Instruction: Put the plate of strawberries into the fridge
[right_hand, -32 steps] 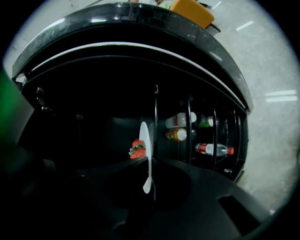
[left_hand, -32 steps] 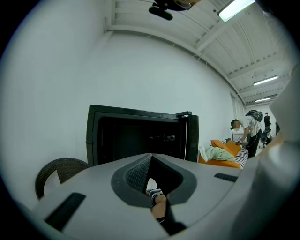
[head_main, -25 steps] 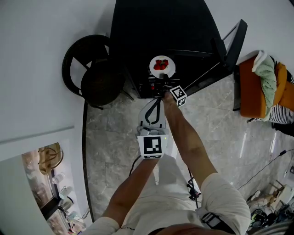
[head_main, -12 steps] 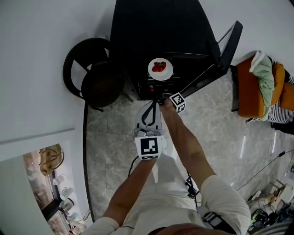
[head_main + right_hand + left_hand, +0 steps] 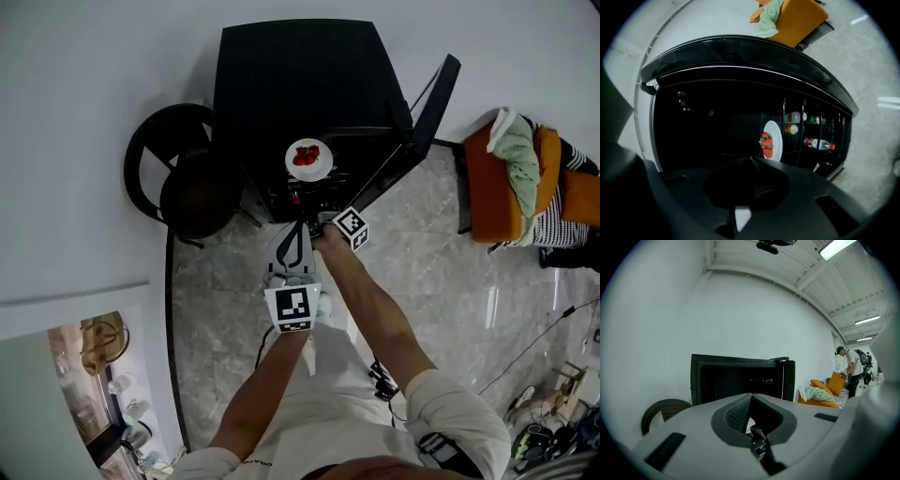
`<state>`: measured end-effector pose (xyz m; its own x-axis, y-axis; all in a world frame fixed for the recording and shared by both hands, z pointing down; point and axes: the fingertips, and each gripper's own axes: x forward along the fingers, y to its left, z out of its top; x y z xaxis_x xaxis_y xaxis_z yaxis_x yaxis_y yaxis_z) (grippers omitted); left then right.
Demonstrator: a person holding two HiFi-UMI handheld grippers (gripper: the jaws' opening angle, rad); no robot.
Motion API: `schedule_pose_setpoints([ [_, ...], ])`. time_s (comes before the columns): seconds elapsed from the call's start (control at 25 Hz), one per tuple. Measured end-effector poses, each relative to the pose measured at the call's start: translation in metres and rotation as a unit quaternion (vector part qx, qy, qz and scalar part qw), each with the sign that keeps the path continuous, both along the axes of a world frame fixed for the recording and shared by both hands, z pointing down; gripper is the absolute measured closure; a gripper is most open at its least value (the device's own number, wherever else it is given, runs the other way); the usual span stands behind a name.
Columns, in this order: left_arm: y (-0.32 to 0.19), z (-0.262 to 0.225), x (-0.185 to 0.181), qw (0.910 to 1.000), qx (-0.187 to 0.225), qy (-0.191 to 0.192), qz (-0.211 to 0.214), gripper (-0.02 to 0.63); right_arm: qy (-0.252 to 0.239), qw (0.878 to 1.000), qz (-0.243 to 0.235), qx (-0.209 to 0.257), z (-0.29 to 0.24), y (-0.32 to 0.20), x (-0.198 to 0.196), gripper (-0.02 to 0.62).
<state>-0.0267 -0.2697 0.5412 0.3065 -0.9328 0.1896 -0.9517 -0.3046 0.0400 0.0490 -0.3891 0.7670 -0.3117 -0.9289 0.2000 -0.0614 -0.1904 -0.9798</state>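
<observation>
A white plate (image 5: 308, 157) of red strawberries (image 5: 307, 156) hangs in front of the open black fridge (image 5: 300, 75). My right gripper (image 5: 319, 192) reaches to the plate's near rim and is shut on it. In the right gripper view the plate (image 5: 774, 136) stands on edge just beyond the closed jaws (image 5: 751, 159), strawberries (image 5: 766, 144) facing left, against the fridge's dark inside (image 5: 712, 126). My left gripper (image 5: 294, 225) sits below and left of the plate, shut on nothing. Past its closed jaws (image 5: 751, 395) the left gripper view shows the fridge (image 5: 736, 378).
The fridge door (image 5: 412, 122) stands open to the right. Bottles and jars (image 5: 818, 144) fill shelves beside the plate. A dark round wicker chair (image 5: 187, 178) is left of the fridge. An orange seat with clothes (image 5: 511, 178) is at the right. A person (image 5: 851, 371) stands far off.
The head view has shifted, so the fridge and plate sit lower and further left. The plate stays in my right gripper at the fridge opening; both grippers moved with it.
</observation>
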Motion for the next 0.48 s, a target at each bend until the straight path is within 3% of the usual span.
schedule_pose_setpoints([
  [0.48, 0.013, -0.042, -0.001, 0.9999, 0.008, -0.006, -0.001, 0.606, -0.013, 0.999, -0.041, 0.026, -0.091, 0.035, -0.009, 0.583],
])
